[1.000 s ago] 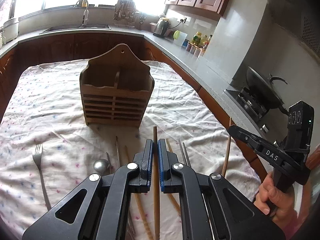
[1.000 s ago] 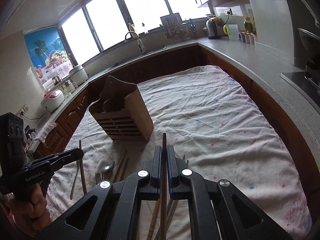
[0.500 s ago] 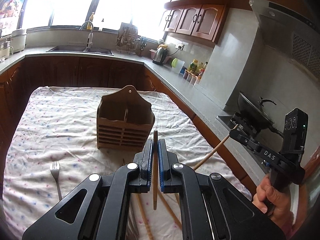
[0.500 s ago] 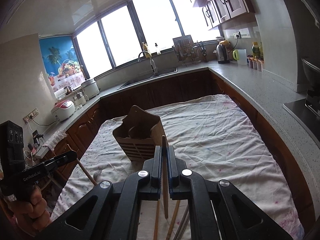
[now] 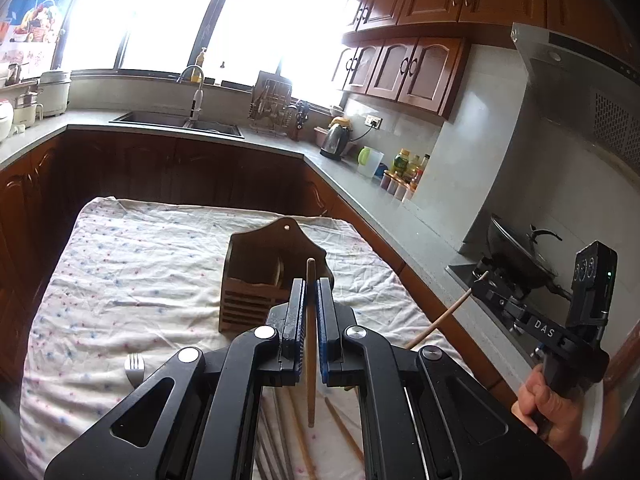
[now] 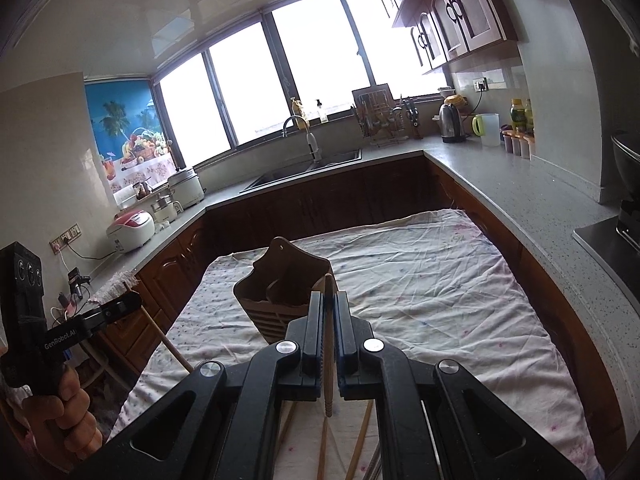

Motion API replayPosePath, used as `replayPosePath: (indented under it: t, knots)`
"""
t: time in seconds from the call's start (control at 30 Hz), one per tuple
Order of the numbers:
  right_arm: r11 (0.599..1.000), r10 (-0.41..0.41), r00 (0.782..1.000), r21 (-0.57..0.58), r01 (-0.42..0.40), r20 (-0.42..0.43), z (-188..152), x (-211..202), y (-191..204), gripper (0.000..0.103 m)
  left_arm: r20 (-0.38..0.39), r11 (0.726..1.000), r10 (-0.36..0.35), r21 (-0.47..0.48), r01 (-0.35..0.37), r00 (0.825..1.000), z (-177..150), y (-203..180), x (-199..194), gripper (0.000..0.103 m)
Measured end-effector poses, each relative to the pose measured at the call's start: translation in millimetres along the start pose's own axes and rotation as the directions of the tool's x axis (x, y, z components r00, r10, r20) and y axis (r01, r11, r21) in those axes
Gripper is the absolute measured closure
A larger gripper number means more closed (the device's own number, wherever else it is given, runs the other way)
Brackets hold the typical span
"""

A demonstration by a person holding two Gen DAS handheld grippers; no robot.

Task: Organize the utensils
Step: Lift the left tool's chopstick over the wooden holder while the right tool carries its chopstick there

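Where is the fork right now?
In the left wrist view the fork lies on the floral tablecloth, lower left, just left of the left claw and nearer the camera than the wooden utensil holder; only its tines show.

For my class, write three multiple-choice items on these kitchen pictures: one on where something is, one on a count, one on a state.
1. Where does the wooden utensil holder stand?
A. on the cloth-covered table
B. in the sink
C. on the stove

2. How many chopsticks does the left tool hold?
A. none
B. one
C. three

3. How is the fork?
A. standing in the holder
B. gripped by the right tool
C. lying on the cloth

Answers: 1 A, the holder sits on the flowered cloth; 2 B, a single wooden chopstick is clamped between its pads; 3 C, the fork lies flat, while the right tool grips its own chopstick.
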State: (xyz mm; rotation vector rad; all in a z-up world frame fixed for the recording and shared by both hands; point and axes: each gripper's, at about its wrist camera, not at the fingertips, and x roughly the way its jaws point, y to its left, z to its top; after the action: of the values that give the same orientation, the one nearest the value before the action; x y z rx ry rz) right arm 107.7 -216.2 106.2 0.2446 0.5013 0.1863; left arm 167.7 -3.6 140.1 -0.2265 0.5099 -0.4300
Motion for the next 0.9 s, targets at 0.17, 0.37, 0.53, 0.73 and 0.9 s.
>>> replayPosePath:
  t: [0.17,0.37,0.53,0.73,0.9]
  knots:
    - [1.000,0.014,1.000,-0.003,-0.014,0.020,10,1,5,0.098,0.041,1.000,0.019,-0.010,-0.019,0.999,16,9,-3,0.099]
    - [0.999,0.035,0.997,-0.020,-0.034,0.063,34,5,14,0.098,0.094,0.999,0.041,-0.019,-0.039,0.995,41,19,-5,0.099]
    - [0.998,0.062,0.992,-0.027,-0.059,0.108,65,13,20,0.098,0.143,0.998,0.059,-0.018,-0.057,0.988,68,26,0,0.099]
    - [0.997,0.082,0.986,-0.026,-0.079,0.144,96,35,25,0.098,0.200,0.995,0.099,-0.018,-0.097,0.975,101,37,18,0.099]
    - [0.997,0.074,0.989,-0.011,-0.073,0.128,104,68,21,0.098,0.200,0.993,0.122,-0.024,-0.119,0.972,113,47,49,0.099]
